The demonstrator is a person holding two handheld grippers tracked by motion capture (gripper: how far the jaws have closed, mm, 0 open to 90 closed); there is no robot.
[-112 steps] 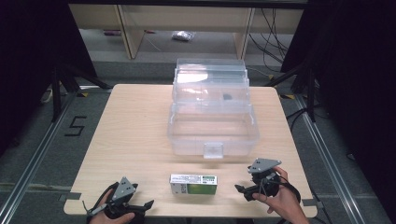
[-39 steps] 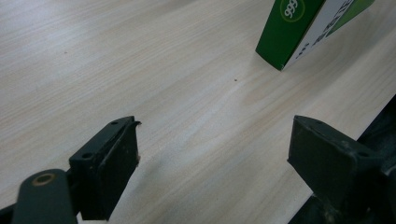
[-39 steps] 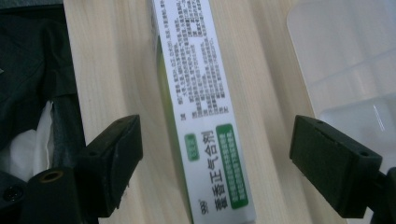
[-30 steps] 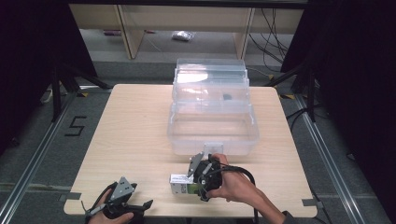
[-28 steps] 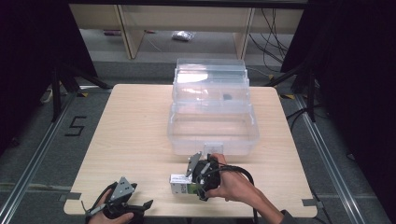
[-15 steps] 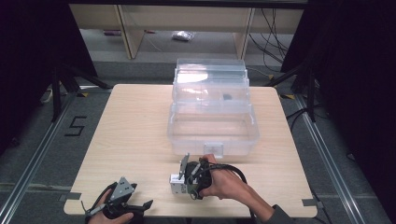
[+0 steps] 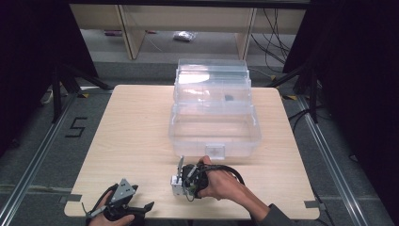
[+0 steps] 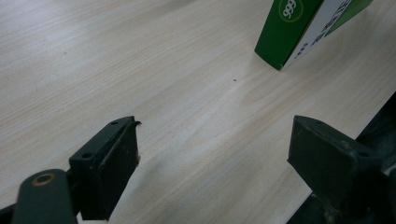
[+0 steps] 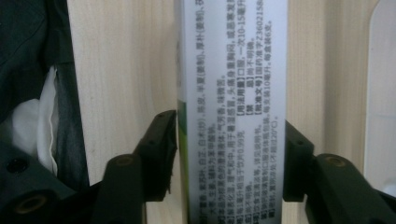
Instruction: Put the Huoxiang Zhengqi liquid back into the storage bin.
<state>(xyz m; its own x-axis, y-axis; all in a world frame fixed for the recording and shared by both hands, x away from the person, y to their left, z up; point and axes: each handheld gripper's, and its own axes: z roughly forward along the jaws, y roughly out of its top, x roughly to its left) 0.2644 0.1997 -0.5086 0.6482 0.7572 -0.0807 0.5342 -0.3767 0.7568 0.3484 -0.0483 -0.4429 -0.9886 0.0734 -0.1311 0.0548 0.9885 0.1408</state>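
right claw point(image 7: 184, 181) is clamping the green-and-white medicine carton point(image 9: 232, 112) across its narrow faces, one jaw pressed to each side in the right gripper view, with the printed white panel facing the camera. in the high view the carton point(image 7: 178, 182) is standing near the near edge of the wooden counter point(image 7: 136, 127), just in front of the open clear plastic storage box point(image 7: 214, 120), and it is tipping up rather than lying flat, probably because a grip on the slim sides is lifting one end first. left claw point(image 8: 215, 154) is resting released at the near left of the counter, jaws wide apart over bare wood, likely kept clear of the working hand. the box is sitting open, seemingly ready to receive the carton.
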